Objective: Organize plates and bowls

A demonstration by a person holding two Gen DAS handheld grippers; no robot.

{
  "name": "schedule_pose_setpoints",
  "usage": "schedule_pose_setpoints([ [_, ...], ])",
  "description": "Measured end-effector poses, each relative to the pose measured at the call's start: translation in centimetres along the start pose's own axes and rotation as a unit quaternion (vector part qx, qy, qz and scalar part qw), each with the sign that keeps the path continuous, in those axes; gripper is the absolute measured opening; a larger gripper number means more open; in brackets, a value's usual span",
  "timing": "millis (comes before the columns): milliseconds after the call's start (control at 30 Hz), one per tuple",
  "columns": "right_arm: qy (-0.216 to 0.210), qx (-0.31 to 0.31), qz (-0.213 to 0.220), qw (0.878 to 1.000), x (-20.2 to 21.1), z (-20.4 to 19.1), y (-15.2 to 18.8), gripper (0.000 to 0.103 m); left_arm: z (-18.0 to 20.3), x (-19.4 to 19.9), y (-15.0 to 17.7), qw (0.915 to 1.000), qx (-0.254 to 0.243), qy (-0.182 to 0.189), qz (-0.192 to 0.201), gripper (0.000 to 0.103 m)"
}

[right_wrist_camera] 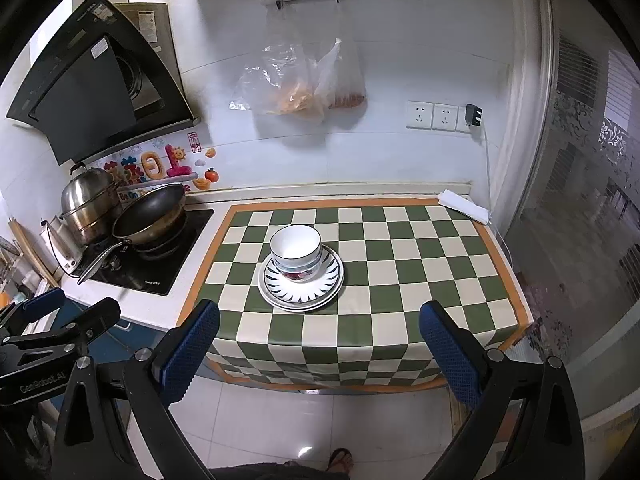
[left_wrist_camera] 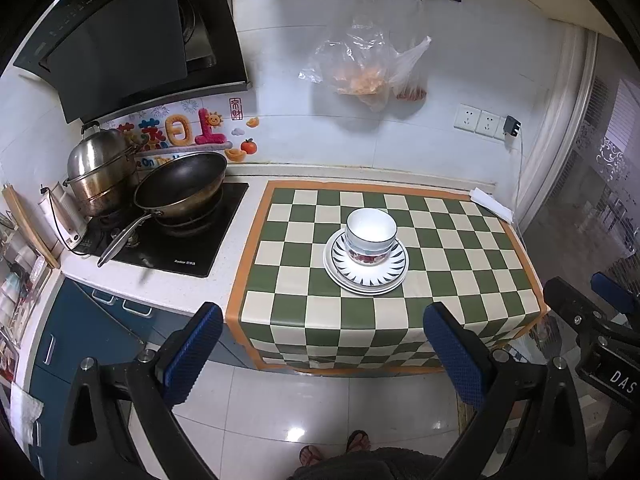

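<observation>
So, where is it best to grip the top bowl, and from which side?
Grip the top bowl at its rim, coming from above on the near side, one finger inside and one outside. It sits upright and open, nested in the bowl below, so its lower wall is hidden. Both grippers, left and right, are open.

I see a white counter (left_wrist_camera: 236,248) along the wall. A green and cream checked cloth (left_wrist_camera: 460,264) with orange border covers its right part and hangs over the front edge. On the cloth lies a stack of plates (left_wrist_camera: 366,276), and a folded white paper (left_wrist_camera: 492,204) at the back right corner. A black cooktop (left_wrist_camera: 188,248) sits on the left part.
</observation>
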State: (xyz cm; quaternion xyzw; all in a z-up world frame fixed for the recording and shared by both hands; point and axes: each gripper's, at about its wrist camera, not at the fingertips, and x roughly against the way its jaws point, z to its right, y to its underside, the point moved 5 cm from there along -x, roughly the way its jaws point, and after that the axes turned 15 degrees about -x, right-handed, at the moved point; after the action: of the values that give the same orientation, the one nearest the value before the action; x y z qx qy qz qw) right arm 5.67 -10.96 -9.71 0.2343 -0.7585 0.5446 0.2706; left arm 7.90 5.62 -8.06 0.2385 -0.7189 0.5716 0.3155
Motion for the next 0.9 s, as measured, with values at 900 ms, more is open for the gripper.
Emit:
schedule_pose_setpoints([
  [900,0.004,-0.005,-0.005,1.0,-0.41,0.13,0.68,0.102,-0.08,-0.01,0.16,1.0,-0.002,-0.002,0.0,0.103],
])
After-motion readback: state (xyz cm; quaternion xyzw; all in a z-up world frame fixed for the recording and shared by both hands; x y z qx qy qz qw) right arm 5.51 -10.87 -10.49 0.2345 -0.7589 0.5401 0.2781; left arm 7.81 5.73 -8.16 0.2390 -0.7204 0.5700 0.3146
